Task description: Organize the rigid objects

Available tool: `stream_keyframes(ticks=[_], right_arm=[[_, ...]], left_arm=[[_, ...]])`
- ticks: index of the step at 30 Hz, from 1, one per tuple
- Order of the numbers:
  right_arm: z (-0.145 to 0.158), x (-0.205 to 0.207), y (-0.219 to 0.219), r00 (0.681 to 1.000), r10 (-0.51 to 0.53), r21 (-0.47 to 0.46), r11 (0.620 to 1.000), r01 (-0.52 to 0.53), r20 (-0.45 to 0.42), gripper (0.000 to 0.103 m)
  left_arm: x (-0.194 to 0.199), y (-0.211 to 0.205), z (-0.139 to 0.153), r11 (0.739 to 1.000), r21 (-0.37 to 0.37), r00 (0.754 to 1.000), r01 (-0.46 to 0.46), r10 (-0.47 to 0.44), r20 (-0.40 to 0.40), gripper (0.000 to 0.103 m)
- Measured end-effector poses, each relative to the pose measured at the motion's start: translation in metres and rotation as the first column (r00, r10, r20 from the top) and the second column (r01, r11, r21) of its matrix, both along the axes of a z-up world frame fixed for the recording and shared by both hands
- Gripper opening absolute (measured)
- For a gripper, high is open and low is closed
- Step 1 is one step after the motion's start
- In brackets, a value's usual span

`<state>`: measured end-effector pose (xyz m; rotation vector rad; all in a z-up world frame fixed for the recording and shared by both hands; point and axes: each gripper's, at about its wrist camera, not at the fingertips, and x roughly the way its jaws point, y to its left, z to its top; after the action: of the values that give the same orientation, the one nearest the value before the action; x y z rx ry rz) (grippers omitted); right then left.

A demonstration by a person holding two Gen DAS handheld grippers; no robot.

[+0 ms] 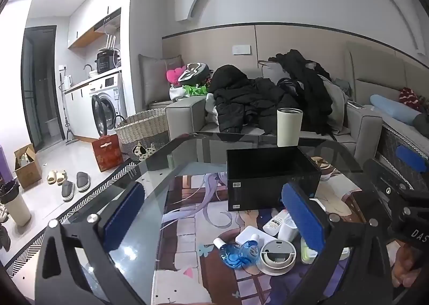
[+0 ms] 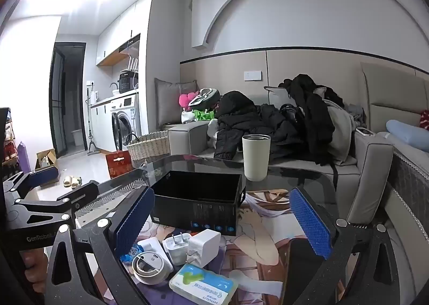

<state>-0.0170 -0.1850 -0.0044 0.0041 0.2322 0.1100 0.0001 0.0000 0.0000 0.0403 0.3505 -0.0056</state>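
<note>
An open black box [image 1: 270, 177] [image 2: 198, 200] stands on the glass table [image 1: 161, 171]. In front of it lie small items: a blue clear bottle [image 1: 237, 251], a round white device [image 1: 277, 252] [image 2: 150, 267], two white chargers [image 2: 175, 247] [image 2: 203, 246], a white bottle [image 1: 276, 221], and a flat white-and-blue case [image 2: 203, 283]. My left gripper [image 1: 214, 213] is open and empty above the table, left of the items. My right gripper [image 2: 222, 227] is open and empty, over the chargers.
A cream tumbler [image 1: 289, 126] [image 2: 256, 156] stands at the table's far edge. A grey sofa [image 1: 187, 114] heaped with black clothes is behind. A wicker basket [image 1: 142, 130], red box [image 1: 107, 152] and slippers [image 1: 72, 183] are on the floor at left.
</note>
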Motion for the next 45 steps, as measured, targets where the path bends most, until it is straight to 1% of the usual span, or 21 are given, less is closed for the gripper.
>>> stream_keyframes(ticks=[3,4,13,22,25,32,45], right_arm=[[0.0001,-0.0003,0.0009,1.0,-0.001,-0.014,1.0,0.001,0.008,0.102],[0.0002,-0.0003,0.0003,1.0,0.0,-0.005,1.0,0.0,0.009,0.102],[0.0006,-0.0007,0.0001,1.0,0.0,-0.001,1.0,0.0,0.008,0.102],[0.0003,-0.0005,0.0007,1.0,0.0,-0.004,1.0,0.0,0.006,0.102],[0.0004,-0.0011,0.0004,1.0,-0.001,-0.004,1.0,0.001,0.007,0.102],[0.0002,-0.0009,0.0006,1.0,-0.002,-0.007,1.0,0.002,0.005,0.102],[0.0004,-0.0017,-0.0004,1.0,0.0,-0.008,1.0,0.0,0.005,0.102]], left_arm=[[0.001,0.0003,-0.0006,1.0,-0.004,1.0,-0.006,0.006,0.0,0.103],[-0.0019,-0.0007,-0.0003,1.0,0.004,1.0,0.001,-0.001,0.019,0.103],[0.001,0.0009,-0.0011,1.0,-0.004,1.0,-0.002,0.002,0.006,0.103],[-0.0013,0.0024,0.005,1.0,-0.001,1.0,0.003,-0.003,0.006,0.103],[-0.0008,0.0023,0.0005,1.0,0.0,1.0,0.006,-0.006,0.007,0.103],[-0.0004,0.0004,-0.0002,1.0,0.01,1.0,0.009,-0.009,0.001,0.103],[-0.0008,0.0013,-0.0006,1.0,0.004,1.0,0.012,-0.012,-0.002,0.103]])
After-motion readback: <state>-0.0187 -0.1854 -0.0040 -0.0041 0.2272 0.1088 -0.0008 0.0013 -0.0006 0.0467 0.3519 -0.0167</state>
